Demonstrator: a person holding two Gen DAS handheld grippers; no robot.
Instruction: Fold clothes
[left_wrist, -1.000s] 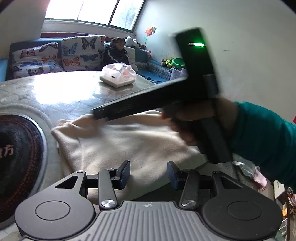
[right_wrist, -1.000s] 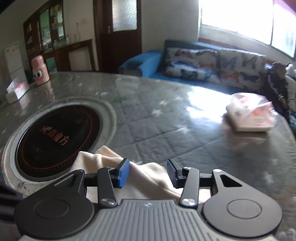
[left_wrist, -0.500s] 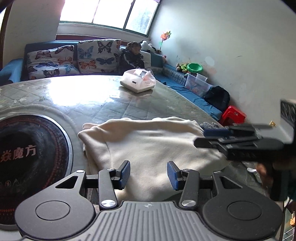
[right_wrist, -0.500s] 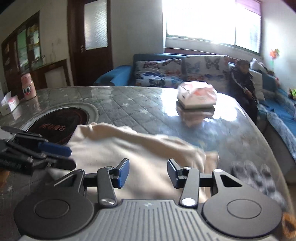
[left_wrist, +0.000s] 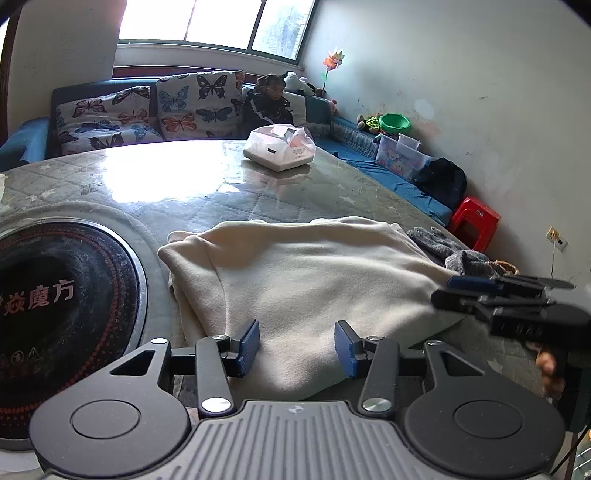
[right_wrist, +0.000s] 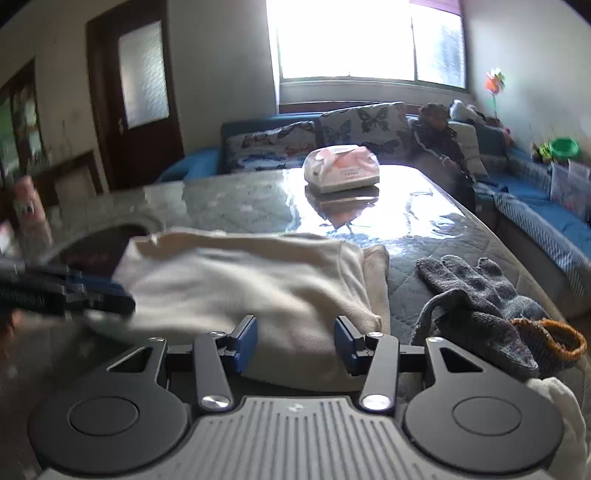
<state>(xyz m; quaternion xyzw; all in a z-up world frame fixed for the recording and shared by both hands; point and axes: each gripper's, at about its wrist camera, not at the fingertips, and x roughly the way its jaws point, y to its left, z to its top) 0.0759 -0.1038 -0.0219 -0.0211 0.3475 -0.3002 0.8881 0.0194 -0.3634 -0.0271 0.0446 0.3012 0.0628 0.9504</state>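
A cream garment (left_wrist: 303, 273) lies folded in layers on the quilted table; it also shows in the right wrist view (right_wrist: 243, 280). My left gripper (left_wrist: 295, 347) is open and empty, just above the garment's near edge. My right gripper (right_wrist: 293, 345) is open and empty over the garment's near right corner. In the left wrist view the right gripper (left_wrist: 454, 291) sits at the garment's right edge. In the right wrist view the left gripper (right_wrist: 107, 291) is blurred at the garment's left edge.
A round black induction cooktop (left_wrist: 55, 302) is set into the table left of the garment. Grey knit gloves (right_wrist: 476, 295) lie right of it. A bagged white box (left_wrist: 280, 147) stands at the far side. A sofa and a red stool (left_wrist: 476, 221) lie beyond.
My right gripper has swung from over the garment's far side back to its near right edge. The view from both grippers has pulled back toward the table's front. The garment lies flatter.
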